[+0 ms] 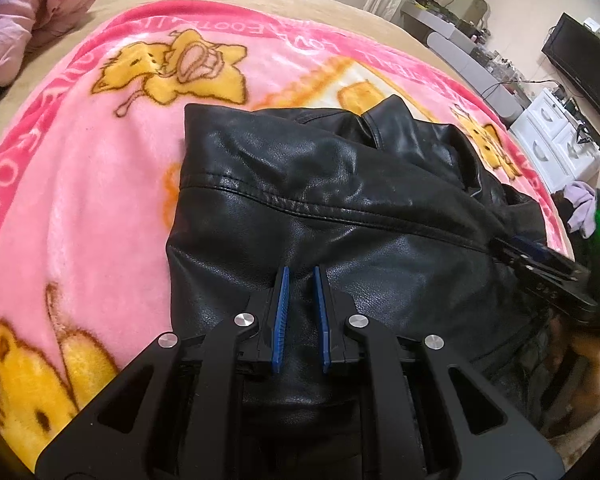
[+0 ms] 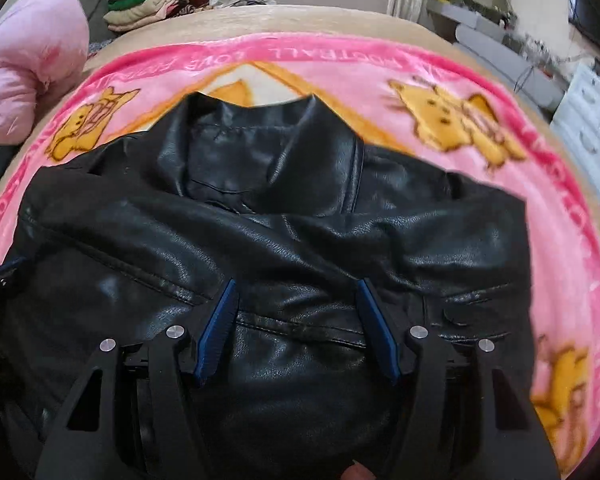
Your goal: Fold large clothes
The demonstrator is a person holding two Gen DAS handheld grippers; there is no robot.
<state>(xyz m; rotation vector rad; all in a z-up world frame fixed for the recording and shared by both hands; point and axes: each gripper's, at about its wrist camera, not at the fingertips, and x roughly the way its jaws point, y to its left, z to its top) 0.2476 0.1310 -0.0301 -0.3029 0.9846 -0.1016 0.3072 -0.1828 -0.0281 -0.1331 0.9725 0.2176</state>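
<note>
A: Status check, left side first. Position of the garment?

B: Black leather jacket flat on the pink blanket, collar at the far end, near hem toward the cameras. Left edge already turned in, judging by the straight folded line along that side; sleeve apparently tucked across the body under a long seam.

A: State of the left gripper?

B: Jaws narrowed to a slim gap, blue pads low over the near part of the jacket. Leather visible between the pads, but no pinched ridge; cannot tell whether anything is gripped.

A: Moving right. State of the right gripper?

B: Jaws spread wide, nothing held. Poised above the near middle of the jacket, over a seam line. Same gripper visible at the right edge of the left wrist view, resting near the jacket's right side.

A: Right side of the jacket?

B: Rumpled, with loose creases toward the shoulder; less tidy than the left edge.

A: Progress estimate?

B: Roughly midway. Side folds mostly in place. Remaining, by judgement: flatten the right side, then bring the hem up toward the collar for a compact bundle.
</note>
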